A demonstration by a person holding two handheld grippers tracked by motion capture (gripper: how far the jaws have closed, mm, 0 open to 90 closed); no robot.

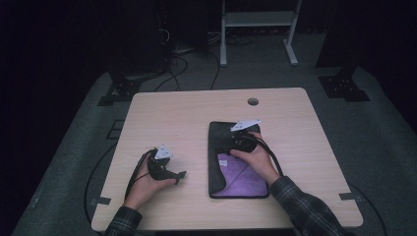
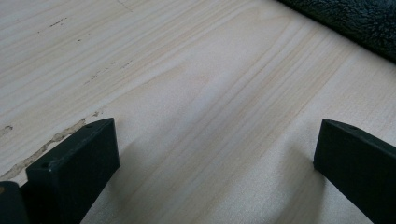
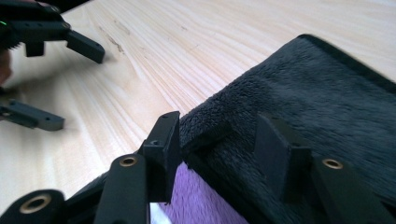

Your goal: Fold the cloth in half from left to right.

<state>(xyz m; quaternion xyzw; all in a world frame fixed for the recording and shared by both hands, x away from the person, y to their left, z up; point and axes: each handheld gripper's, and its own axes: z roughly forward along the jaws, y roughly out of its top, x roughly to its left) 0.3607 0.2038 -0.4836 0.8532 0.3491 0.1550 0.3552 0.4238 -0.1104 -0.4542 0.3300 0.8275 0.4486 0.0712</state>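
The dark cloth (image 1: 238,160) lies on the table (image 1: 187,118), its purple underside showing. The right gripper (image 3: 219,140) straddles a raised fold, jaws parted, probably just releasing it. The left gripper (image 1: 178,176) rests open beside it, waiting.

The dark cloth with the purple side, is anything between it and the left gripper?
Nothing visible. Only bare table lies between the left gripper, whose jaws stand open, and the dark cloth. The right gripper is already at the cloth's folded edge.
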